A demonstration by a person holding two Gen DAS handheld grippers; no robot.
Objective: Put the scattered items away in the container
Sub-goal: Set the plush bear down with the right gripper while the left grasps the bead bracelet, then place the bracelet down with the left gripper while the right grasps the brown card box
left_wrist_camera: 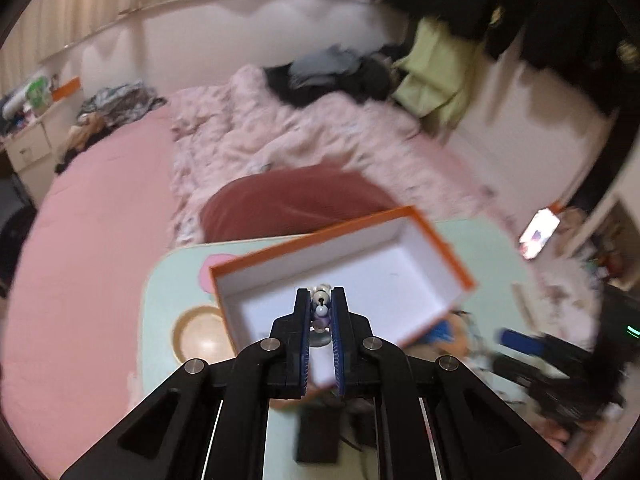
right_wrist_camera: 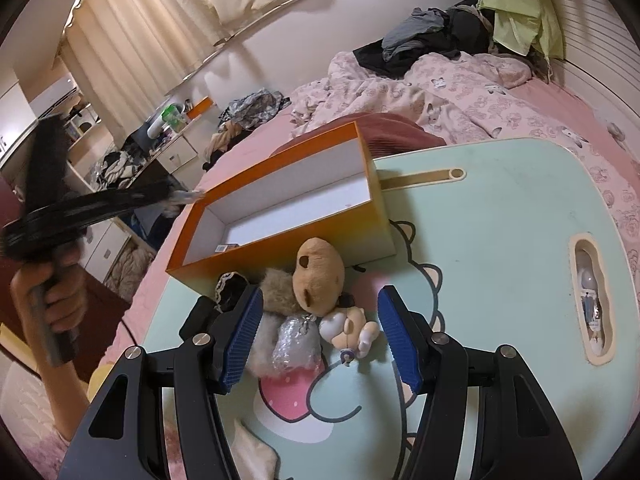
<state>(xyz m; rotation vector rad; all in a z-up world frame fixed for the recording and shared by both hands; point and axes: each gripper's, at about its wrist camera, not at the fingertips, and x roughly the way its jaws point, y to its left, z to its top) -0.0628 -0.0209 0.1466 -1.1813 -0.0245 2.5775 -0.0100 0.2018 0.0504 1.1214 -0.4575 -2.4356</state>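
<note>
Bedside table (right_wrist_camera: 500,240): orange box (left_wrist_camera: 340,276) long axis diagonal; figurine (left_wrist_camera: 321,304) upright between left fingers (left_wrist_camera: 301,320).

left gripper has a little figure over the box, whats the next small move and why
Probably open the left gripper and drop the small figure: its jaws are shut on it above the white inside of the orange box.

A white, purple-trimmed figurine (left_wrist_camera: 321,308) is seen between blue-padded black fingers (left_wrist_camera: 303,332). Beyond the fingertips, an orange box (left_wrist_camera: 440,240) lined in white is shown on a mint-green table (right_wrist_camera: 500,216) printed with a pink strawberry cartoon. Between the right fingers (right_wrist_camera: 396,336), a tan plush bear (right_wrist_camera: 318,276) is pictured.
</note>
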